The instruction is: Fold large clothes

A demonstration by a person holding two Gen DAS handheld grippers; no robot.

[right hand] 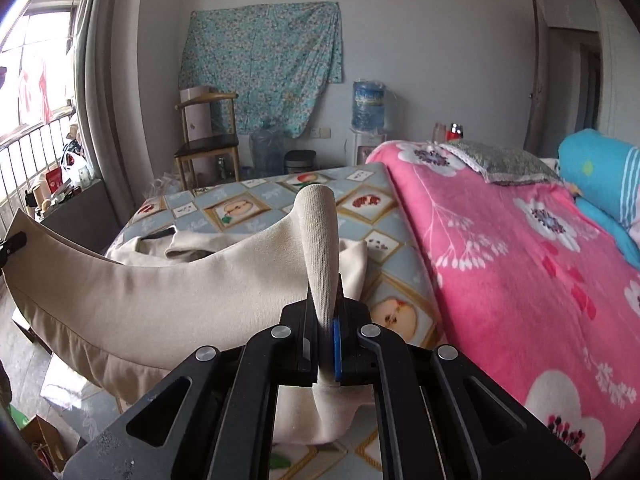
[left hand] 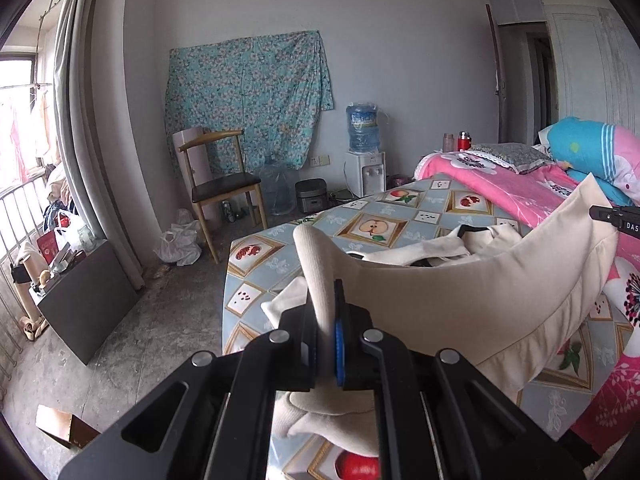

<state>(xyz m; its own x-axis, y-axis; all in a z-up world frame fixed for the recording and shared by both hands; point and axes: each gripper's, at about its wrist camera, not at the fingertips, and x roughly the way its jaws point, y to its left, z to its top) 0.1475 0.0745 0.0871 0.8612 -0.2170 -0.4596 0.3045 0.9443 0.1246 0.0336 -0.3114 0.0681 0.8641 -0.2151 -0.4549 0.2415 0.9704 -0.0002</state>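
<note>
— Over the fruit-print tablecloth [left hand: 256, 256], what have you got?

— You have the cream garment [left hand: 460, 304] stretched between both tools. Your left gripper [left hand: 326, 344] is clenched on one end of its hem, with a roll of fabric poking up between the jaws. Your right gripper [right hand: 326, 340] pinches the other end the same way. The hem sags in a shallow curve between them, lifted clear of the table, while the rest of the garment lies bunched on the cloth further back.

— Which step would you call this?

— You look to be early in a fold — the edge is raised, but nothing is laid over yet.

— And next?

— Probably you carry both ends forward together, level and evenly taut, and lay the hem across the bunched part. Keep the two grips matched, or the fold lands skewed.

— Anything nearby to mind?

— The pink floral blanket [right hand: 520, 248] lies just beside the cloth on your right — keep the fabric off it.
</note>
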